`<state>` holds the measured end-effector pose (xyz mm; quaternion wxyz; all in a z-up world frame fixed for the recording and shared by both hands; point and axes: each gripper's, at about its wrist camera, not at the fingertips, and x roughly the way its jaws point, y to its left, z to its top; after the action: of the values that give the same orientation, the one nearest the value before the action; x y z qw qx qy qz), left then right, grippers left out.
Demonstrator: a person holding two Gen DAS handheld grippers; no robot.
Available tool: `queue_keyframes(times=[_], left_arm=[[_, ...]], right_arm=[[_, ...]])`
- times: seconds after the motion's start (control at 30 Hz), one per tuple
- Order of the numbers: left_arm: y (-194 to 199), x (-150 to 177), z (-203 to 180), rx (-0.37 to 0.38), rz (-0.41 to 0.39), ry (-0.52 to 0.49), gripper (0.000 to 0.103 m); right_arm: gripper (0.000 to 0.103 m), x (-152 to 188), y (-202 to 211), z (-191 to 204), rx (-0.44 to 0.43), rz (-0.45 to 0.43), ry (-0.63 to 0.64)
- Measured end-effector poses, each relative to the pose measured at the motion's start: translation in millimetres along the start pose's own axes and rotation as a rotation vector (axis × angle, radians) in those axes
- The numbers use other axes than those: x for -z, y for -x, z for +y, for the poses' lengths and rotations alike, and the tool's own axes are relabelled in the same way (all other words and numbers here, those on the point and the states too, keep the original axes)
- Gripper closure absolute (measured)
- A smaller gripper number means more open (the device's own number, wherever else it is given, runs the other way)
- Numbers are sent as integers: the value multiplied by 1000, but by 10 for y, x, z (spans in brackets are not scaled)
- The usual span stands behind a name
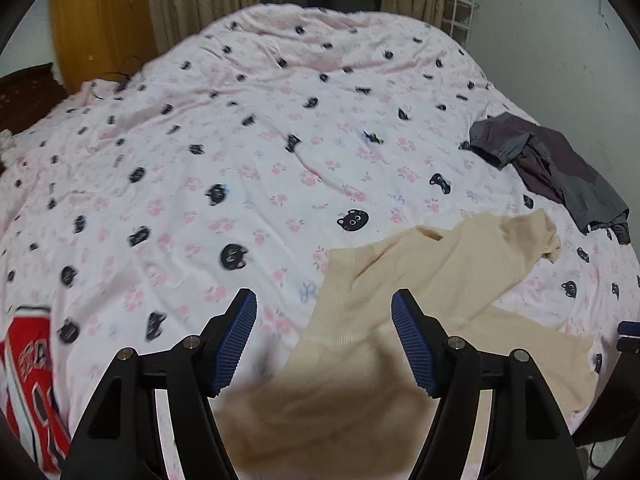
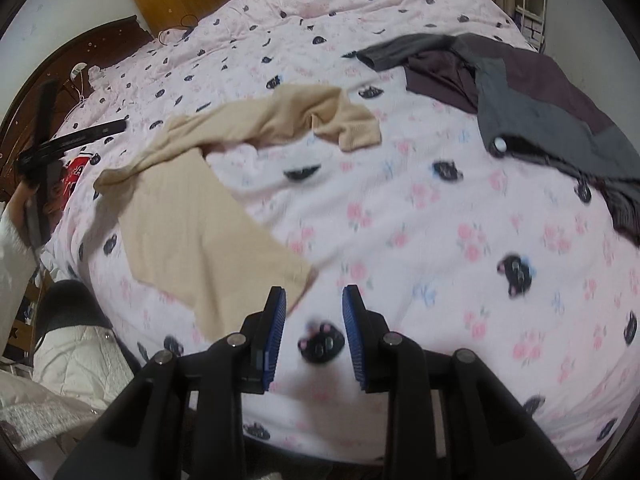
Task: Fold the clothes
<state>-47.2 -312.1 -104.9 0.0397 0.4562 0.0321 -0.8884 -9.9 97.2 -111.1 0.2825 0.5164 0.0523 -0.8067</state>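
Observation:
A beige knit top [image 1: 440, 264] lies spread on the pink cat-print bed cover [image 1: 240, 120], one sleeve stretched toward the right. My left gripper [image 1: 325, 294] hovers over its near edge with the jaws wide apart; a blurred fold of the top lies between and under them, and the pads are not pressing it. In the right wrist view the same top [image 2: 192, 216] lies at the left, its corner just beside the left finger. My right gripper [image 2: 314, 290] stands open with a narrow gap, and only bed cover [image 2: 400, 220] shows between its blue pads.
A dark grey and purple garment [image 1: 560, 168] [image 2: 520, 92] lies crumpled at the bed's right side. A red jersey [image 1: 28, 360] lies at the near left. A wooden wardrobe [image 1: 100, 20], curtains and a white rack [image 1: 460, 12] stand behind. A person's white quilted jacket [image 2: 72, 360] is at the lower left.

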Motion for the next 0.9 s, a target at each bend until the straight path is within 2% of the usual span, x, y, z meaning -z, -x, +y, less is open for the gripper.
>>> queue_keyframes(times=[0.1,0.23,0.4,0.53,0.67,0.9], left_arm=[[-299,-104,32,74,63,-8,38],[-543,-182,33,100,88,-18,42],[-738,-244,-20,122,134,-63,67],[-857,-261,-27,121,165,-65,68],[-899,-267,-30,136,176,-63,83],[-883,-309,-31,125,165,-48,85]], right_arm=[[72,-112,-48,8,-2,-5,7],[72,-228,-121,12,0,-4,14],[72,-347,-198,-29,7,-2,18],[72,-419,-252,-55,9,1,19],[72,-480,-282,-49,11,-1,29],[72,-582,-337,-80,26,-13,30]])
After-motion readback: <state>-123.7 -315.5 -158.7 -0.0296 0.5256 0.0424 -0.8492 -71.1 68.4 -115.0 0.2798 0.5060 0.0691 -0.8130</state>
